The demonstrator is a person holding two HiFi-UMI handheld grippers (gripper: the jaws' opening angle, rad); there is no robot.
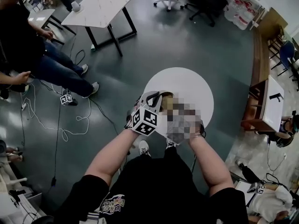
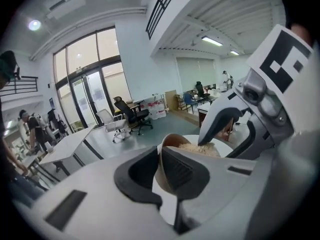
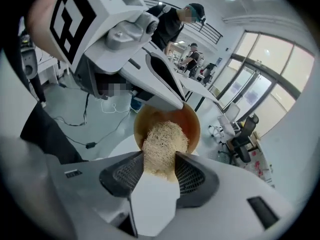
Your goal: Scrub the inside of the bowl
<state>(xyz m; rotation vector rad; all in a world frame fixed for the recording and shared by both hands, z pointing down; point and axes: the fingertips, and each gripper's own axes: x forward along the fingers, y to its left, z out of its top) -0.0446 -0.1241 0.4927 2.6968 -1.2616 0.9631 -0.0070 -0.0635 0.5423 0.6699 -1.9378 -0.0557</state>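
While left gripper (image 2: 159,159) jaws pinch the brown bowl (image 2: 172,140) rim narrowly, steadying it, right gripper (image 3: 159,165) jaws clamp a fibrous scrubber (image 3: 162,141) inside.

The bowl (image 3: 192,119) reads orange-brown inside, duller tan outside. The scrubber (image 3: 162,144): pale straw, matted fibre. The left gripper (image 2: 159,154) and right gripper (image 3: 159,156): light grey bodies, black pads (image 3: 192,176) with fine grid texture. The marker cube (image 1: 145,120): white with black square patterns. The round table (image 1: 187,85): plain white. The floor (image 1: 187,41): dark grey-green. The shirt (image 1: 163,185): black
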